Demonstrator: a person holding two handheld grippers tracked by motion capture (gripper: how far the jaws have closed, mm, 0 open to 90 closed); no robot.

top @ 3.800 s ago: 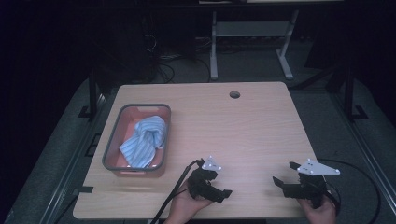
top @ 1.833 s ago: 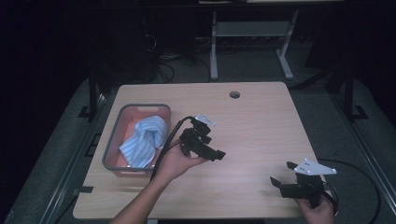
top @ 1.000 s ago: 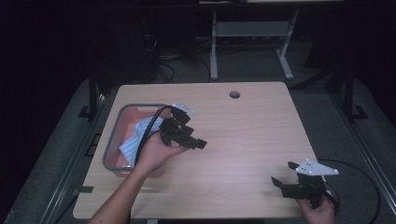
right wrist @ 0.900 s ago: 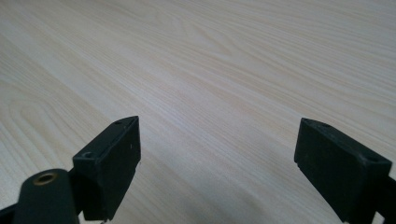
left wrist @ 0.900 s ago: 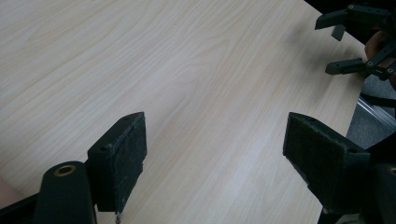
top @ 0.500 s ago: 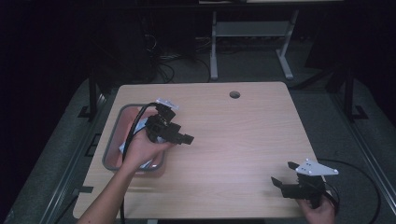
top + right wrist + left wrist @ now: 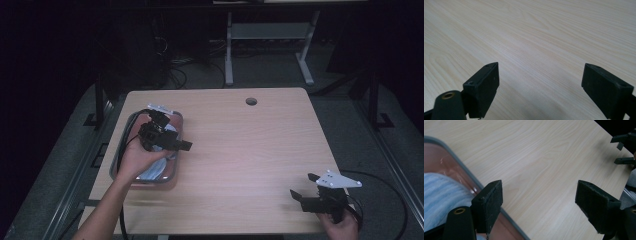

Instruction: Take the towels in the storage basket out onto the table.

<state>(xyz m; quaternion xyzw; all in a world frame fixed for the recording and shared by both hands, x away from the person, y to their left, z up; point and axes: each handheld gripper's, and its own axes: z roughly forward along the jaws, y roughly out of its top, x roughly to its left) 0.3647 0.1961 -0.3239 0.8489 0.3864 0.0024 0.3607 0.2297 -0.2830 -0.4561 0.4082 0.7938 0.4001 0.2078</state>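
Note:
A grey-rimmed tray (image 7: 145, 183) with a reddish floor sits at the table's left side and holds a crumpled blue-and-white cloth (image 7: 156, 172). My left gripper (image 7: 175, 136) hovers over the tray's right part, jaws wide open and pointing right, holding nothing. In the left gripper view its jaws (image 7: 539, 205) straddle the tray rim (image 7: 461, 166), with the cloth (image 7: 441, 200) at lower left. My right gripper (image 7: 303, 186) rests open near the table's front right corner. Its own view has the open gripper (image 7: 540, 85) over bare wood.
The light wooden table (image 7: 250, 150) has a round cable hole (image 7: 251, 101) near its far edge. A metal stand (image 7: 270, 35) and cables lie on the dark floor beyond. The right gripper (image 7: 624, 147) appears far off in the left gripper view.
My left gripper has travelled from the front middle of the table leftwards and away, ending over the tray. The right gripper has stayed in place.

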